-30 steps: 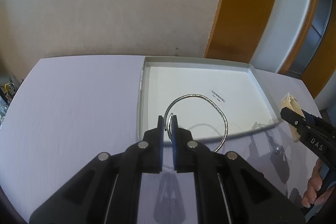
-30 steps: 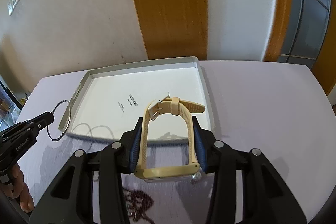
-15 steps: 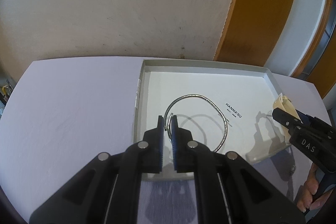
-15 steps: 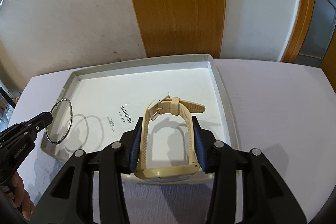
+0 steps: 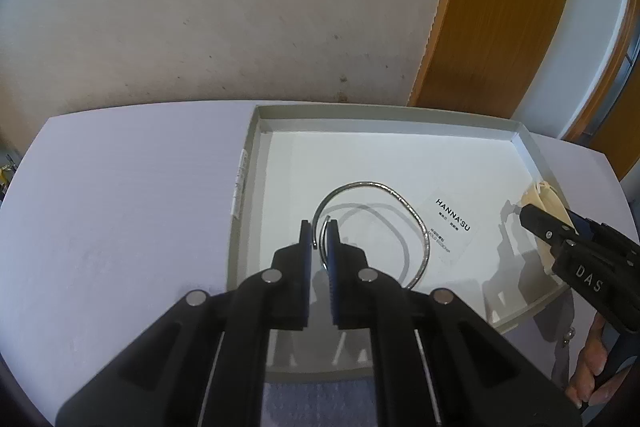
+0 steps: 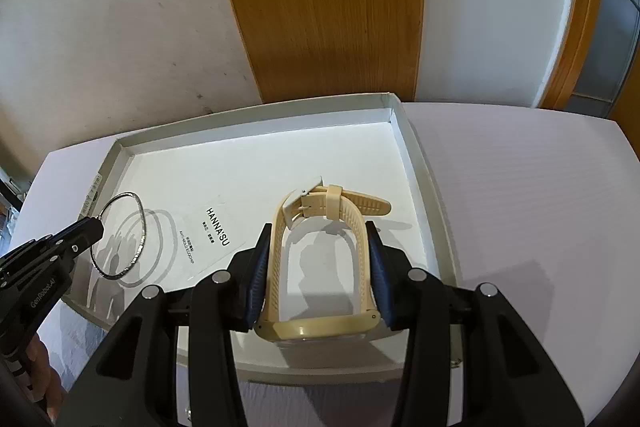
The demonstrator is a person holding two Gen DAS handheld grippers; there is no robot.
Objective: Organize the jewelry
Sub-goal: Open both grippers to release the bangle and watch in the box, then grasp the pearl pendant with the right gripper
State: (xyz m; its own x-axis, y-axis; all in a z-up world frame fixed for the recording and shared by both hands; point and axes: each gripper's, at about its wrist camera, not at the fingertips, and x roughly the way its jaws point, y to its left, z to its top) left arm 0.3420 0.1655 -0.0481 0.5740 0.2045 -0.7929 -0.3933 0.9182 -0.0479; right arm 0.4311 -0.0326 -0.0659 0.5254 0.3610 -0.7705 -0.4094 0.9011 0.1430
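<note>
Over the white surface [image 5: 120,227], a shallow white box [image 6: 416,163] holds a card [image 6: 216,223] printed "HANNA'SU". Left gripper [image 5: 319,239], marked "GenRobot.AI", pinches a silver bangle [image 5: 400,199] at the box's 9 o'clock side. Right gripper [image 6: 316,259], marked "DAS", clamps a beige watch [image 6: 320,327] toward 3 o'clock.

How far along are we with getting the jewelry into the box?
Nothing lies loose in the white box yet; its floor shows only a printed label. In hand: the left gripper is shut on the silver bangle and the right gripper on the beige watch, both above the box floor. Left: set both down and let go.
</note>
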